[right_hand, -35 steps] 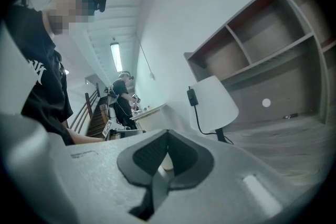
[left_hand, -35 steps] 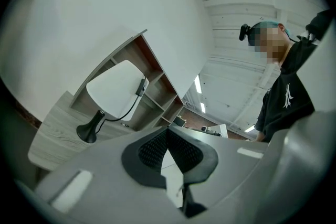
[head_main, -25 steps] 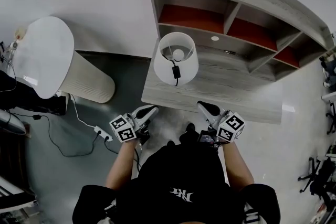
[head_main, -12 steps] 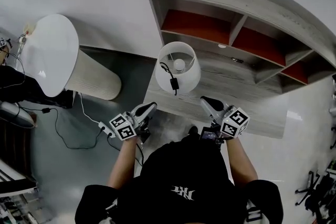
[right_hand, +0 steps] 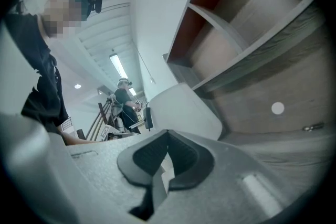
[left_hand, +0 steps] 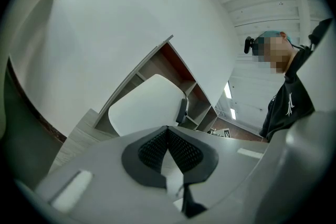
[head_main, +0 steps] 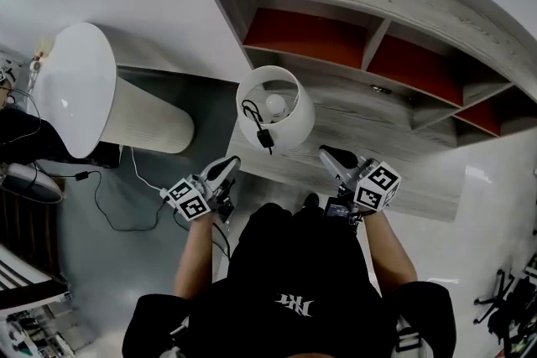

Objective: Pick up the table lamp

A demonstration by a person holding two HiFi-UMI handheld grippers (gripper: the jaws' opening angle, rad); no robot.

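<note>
Looking down from your head, the table lamp [head_main: 275, 107] stands on the grey wood surface [head_main: 394, 168], near its left end. The white shade is open on top, and the bulb shows inside. A black cord with a switch [head_main: 263, 136] hangs on the side of the lamp that faces you. Right behind the lamp stands a shelf [head_main: 336, 38] with red back walls. Well off to the lamp's left, on the floor, are a big white round stand [head_main: 84, 88] and a white cable [head_main: 132, 166]. Your left hand-held gripper [head_main: 225, 168] is in front of the lamp on its left. Your right hand-held gripper [head_main: 329, 153] is in front on its right. Both are apart from the lamp.

In the left gripper view, the jaws are pressed together and empty. The lamp sits just past the tips, with the switch on its right edge and the shelf behind.

In the right gripper view, the jaws are also together and empty. The lamp sits just past the tips. The shelf rises to the lamp's right, and a person [right_hand: 124, 98] stands far behind the lamp.
</note>
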